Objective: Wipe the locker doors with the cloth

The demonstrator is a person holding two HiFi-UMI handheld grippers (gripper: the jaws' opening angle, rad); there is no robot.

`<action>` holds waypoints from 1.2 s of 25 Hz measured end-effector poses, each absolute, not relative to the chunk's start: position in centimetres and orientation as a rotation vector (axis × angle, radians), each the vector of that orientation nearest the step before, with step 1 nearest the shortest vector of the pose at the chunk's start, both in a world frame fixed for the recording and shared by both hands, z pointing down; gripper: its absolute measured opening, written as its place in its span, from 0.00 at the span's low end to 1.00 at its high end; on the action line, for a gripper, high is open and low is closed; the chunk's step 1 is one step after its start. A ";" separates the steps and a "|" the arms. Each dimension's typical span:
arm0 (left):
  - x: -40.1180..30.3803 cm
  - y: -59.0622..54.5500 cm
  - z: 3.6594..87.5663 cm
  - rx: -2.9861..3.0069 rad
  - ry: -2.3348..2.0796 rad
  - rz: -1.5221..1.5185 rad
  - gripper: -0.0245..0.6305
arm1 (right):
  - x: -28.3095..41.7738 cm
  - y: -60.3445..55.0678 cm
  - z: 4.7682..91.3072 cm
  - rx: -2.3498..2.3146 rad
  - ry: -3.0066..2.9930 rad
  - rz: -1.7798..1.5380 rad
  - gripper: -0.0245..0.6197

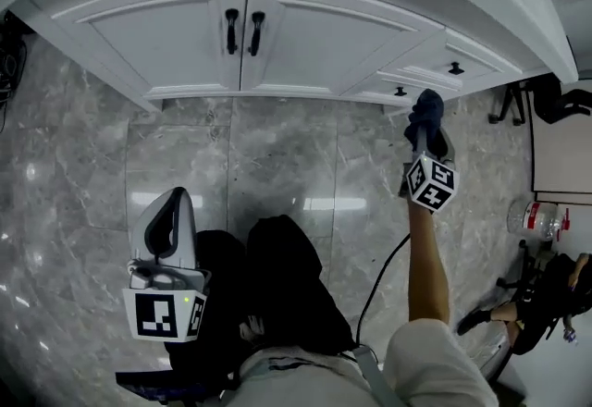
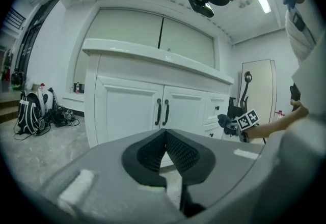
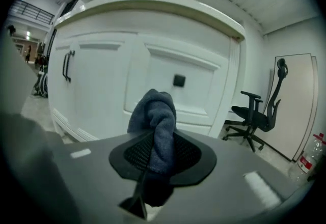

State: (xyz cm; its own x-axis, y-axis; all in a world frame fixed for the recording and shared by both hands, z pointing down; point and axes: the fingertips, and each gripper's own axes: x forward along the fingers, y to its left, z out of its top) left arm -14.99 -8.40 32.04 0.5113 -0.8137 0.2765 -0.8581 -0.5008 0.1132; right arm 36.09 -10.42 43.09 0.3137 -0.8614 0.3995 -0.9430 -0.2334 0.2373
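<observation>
The left tool (image 2: 165, 134) is low beside the person's legs, its jaws closed together with nothing between them. Farther out, the right tool (image 3: 159, 139) is clamped on the dark blue cloth (image 3: 154, 111), in front of the drawers (image 1: 435, 72), right of the white locker doors (image 1: 194, 35).

The jaws hide the cloth's (image 3: 155, 111) lower end.
</observation>
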 end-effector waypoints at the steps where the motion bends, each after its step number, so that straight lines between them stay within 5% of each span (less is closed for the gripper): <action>1: -15.1 -8.5 29.6 2.502 -1.414 0.272 0.04 | 33.7 -10.4 40.8 2.135 -1.644 0.270 0.19; 10: -13.3 -8.4 5.5 2.521 -1.395 0.299 0.04 | 18.4 -6.4 13.8 1.976 -1.969 0.208 0.18; 19: -11.7 -7.9 -13.7 2.532 -1.434 0.319 0.04 | 16.1 -3.1 -9.8 2.002 -2.078 0.233 0.18; 30: -5.8 -6.4 -25.1 2.689 -1.386 0.183 0.04 | 15.6 -0.7 -22.4 2.060 -2.167 0.145 0.17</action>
